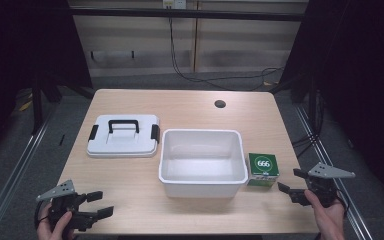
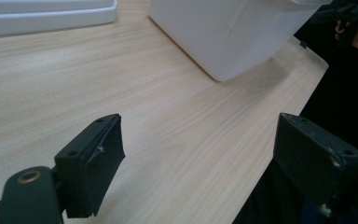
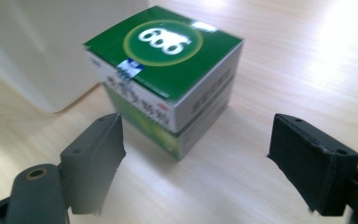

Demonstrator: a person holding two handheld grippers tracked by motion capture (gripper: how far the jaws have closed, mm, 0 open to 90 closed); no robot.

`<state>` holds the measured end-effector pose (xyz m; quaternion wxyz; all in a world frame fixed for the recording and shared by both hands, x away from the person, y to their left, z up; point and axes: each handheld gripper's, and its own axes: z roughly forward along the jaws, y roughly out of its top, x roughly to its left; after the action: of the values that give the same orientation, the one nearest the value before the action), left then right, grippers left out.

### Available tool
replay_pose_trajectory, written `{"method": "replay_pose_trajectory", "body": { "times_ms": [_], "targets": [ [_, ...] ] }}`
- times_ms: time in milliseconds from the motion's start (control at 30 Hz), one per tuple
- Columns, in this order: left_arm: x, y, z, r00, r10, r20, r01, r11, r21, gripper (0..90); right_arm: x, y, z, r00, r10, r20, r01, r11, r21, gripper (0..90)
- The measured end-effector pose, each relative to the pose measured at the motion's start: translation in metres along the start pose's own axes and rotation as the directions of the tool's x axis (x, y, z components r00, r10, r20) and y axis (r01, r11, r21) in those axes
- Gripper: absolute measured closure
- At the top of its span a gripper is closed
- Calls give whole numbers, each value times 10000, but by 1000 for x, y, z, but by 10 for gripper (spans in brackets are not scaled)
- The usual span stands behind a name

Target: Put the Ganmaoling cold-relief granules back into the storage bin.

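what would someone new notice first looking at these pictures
The green box marked 666 draws the eye, standing on the table just right of the big open white bin. The right gripper sits open near it, jaws aimed at it. The white lid with its black handle lies left of the bin, and the left gripper is open at the near left edge.

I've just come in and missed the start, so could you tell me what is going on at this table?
A person holds a gripper in each hand. The right gripper is open, aimed at the green box, which stands just beside the open white bin. The left gripper is open over bare table, holding nothing. The bin's lid lies to the bin's left.
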<state>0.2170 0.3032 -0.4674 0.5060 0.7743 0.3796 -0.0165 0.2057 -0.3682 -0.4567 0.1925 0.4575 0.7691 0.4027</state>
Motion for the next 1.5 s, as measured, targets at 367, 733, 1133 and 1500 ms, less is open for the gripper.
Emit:
{"method": "replay_pose_trajectory", "body": {
  "times_ms": [367,733,1133,1500],
  "targets": [
    [0,0,0,10000,2,-10,-2,10000,28,160,2,3,2,9949,-13,-1007,37,9997,238,135],
    [0,0,0,10000,-18,-36,18,10000,-10,160,5,10,1,9935,-104,-1138,139,9995,296,137],
    [1,-1,0,10000,-55,-68,56,10000,23,160,14,44,-1,9776,-625,-2008,767,9950,636,135],
    [1,-1,0,9999,-51,-111,51,10000,26,160,13,75,2,9496,-1156,-2912,1355,9895,493,131]
  ]
}}
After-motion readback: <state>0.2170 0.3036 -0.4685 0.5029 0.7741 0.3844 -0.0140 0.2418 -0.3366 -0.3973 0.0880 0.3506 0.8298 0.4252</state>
